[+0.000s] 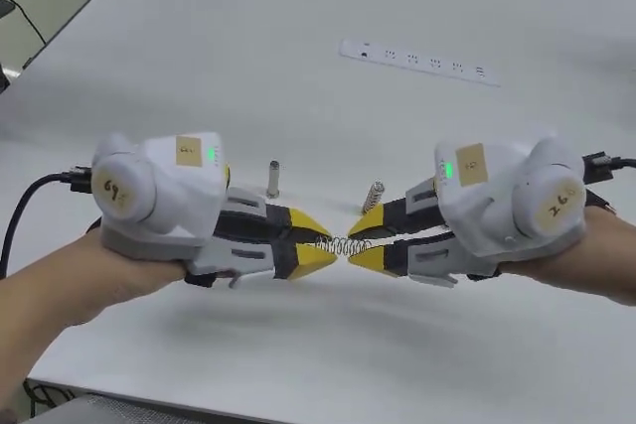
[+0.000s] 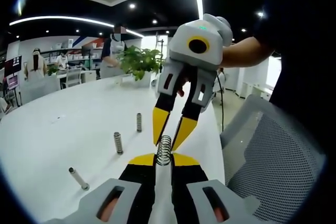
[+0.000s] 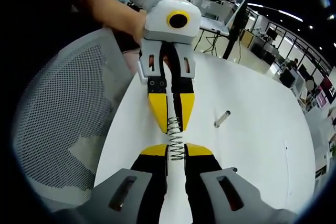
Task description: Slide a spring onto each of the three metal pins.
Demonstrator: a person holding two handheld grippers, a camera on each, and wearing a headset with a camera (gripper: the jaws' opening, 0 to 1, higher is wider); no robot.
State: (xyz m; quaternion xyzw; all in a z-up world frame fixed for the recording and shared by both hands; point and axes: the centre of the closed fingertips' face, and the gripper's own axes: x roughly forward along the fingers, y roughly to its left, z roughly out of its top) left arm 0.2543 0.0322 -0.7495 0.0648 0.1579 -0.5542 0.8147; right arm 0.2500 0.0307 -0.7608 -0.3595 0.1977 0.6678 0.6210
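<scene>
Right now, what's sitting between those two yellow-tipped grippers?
A small spring, one end in the left gripper, the other in the right gripper; the head view shows it.

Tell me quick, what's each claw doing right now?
Left claw: closed, holding one end of the spring.
Right claw: closed, holding the other end of the same spring.
</scene>
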